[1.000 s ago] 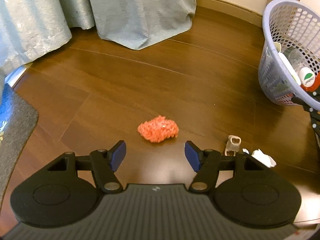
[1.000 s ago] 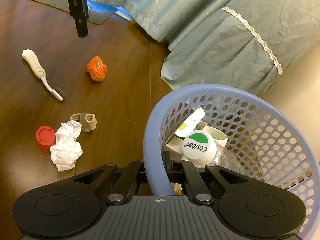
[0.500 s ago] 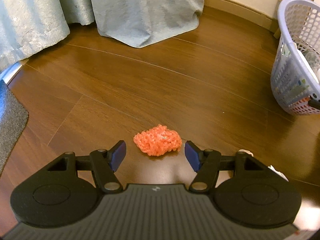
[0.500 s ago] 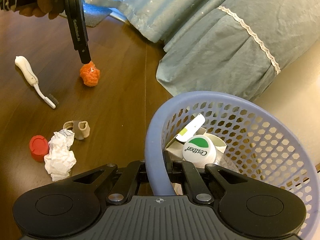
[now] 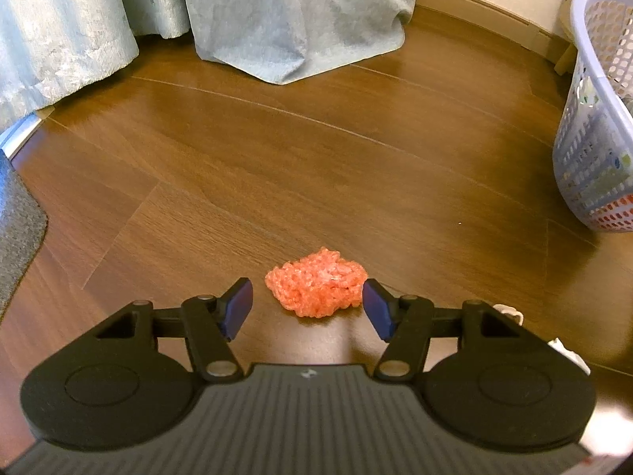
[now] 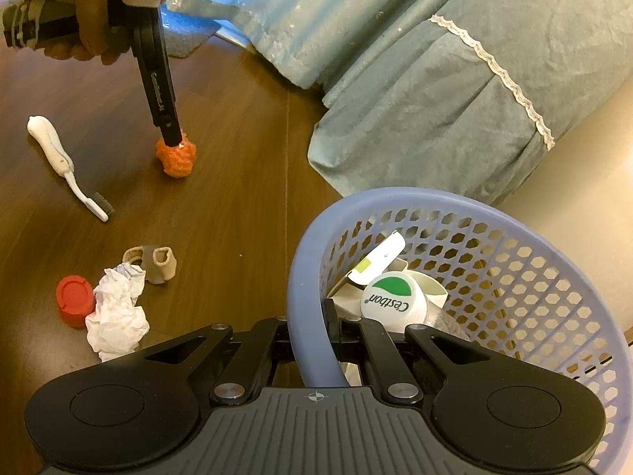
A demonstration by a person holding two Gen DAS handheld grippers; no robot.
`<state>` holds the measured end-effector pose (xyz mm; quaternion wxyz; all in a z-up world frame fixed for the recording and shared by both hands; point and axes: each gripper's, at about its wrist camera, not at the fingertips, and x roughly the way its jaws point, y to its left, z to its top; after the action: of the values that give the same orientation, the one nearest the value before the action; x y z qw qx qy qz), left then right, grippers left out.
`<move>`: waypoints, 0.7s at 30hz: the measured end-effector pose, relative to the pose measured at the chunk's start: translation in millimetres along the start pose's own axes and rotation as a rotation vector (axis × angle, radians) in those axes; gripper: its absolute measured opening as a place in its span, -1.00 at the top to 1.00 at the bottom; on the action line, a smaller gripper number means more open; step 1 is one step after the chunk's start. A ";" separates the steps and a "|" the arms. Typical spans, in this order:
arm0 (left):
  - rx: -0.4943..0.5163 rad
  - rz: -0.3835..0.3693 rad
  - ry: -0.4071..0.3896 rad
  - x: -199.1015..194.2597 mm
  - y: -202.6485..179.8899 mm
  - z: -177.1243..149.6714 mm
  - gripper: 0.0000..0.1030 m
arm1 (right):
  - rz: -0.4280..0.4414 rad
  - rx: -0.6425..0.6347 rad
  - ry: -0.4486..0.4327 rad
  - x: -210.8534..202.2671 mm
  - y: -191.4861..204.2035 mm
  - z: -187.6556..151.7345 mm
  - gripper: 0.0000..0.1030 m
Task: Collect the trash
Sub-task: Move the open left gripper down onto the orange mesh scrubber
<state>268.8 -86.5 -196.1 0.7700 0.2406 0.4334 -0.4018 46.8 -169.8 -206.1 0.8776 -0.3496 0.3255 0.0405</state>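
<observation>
Nearest, right gripper [image 6: 330, 330] clamped shut on the lavender basket [image 6: 306, 273] rim — risk of tipping or dragging it if pulled. On the floor by the basket: crumpled paper [image 6: 116, 312], red cap [image 6: 75, 301], tan band [image 6: 152, 263], toothbrush [image 6: 65, 166], all uncollected. Farther out, left gripper [image 5: 306, 308] closing around the orange mesh wad [image 5: 316, 287], pads not yet pressing. Off-centre straddle, right pad close, left with a gap — likely to nudge the light wad aside.

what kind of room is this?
Probably a bedroom at home: dark wooden plank floor, pale blue curtains pooling on it, and lace-trimmed blue bedding beside a lavender plastic mesh basket.
</observation>
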 end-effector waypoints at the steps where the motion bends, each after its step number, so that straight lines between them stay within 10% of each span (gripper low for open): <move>1: 0.000 0.001 0.002 2.0 -0.1 -0.3 -0.09 | 0.001 -0.001 -0.001 -0.2 0.4 -0.2 1.00; 21: -0.126 -0.026 0.015 24.9 -1.5 6.5 -0.50 | -0.001 0.012 -0.003 1.9 0.6 2.6 1.00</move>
<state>278.2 -102.2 -214.2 0.7750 0.1893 0.4667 -0.3817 49.6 -167.9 -206.1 0.8802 -0.3445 0.3241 0.0387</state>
